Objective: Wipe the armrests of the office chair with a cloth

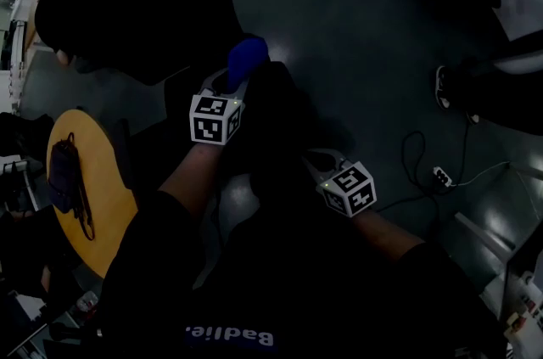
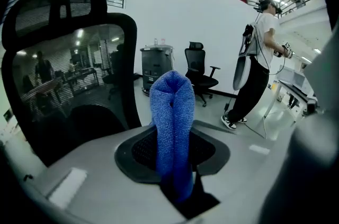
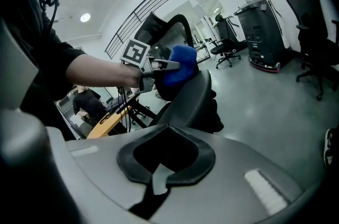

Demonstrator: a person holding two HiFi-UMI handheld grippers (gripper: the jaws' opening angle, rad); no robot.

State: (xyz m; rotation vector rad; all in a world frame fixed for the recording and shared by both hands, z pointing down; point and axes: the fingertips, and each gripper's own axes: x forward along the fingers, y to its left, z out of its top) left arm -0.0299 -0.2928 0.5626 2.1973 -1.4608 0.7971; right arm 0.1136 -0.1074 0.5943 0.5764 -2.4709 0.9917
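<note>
The black office chair's backrest fills the upper left of the head view and stands as a mesh panel in the left gripper view. My left gripper is shut on a folded blue cloth, which sticks up out of its jaws. In the right gripper view the cloth sits at the far top end of the dark curved armrest. My right gripper is at the armrest's near end, jaws shut with nothing seen between them. I cannot tell whether it touches the armrest.
A round yellow table with a dark pouch stands at the left. Cables and a power strip lie on the grey floor at the right. A person, another office chair and a dark cabinet stand farther off.
</note>
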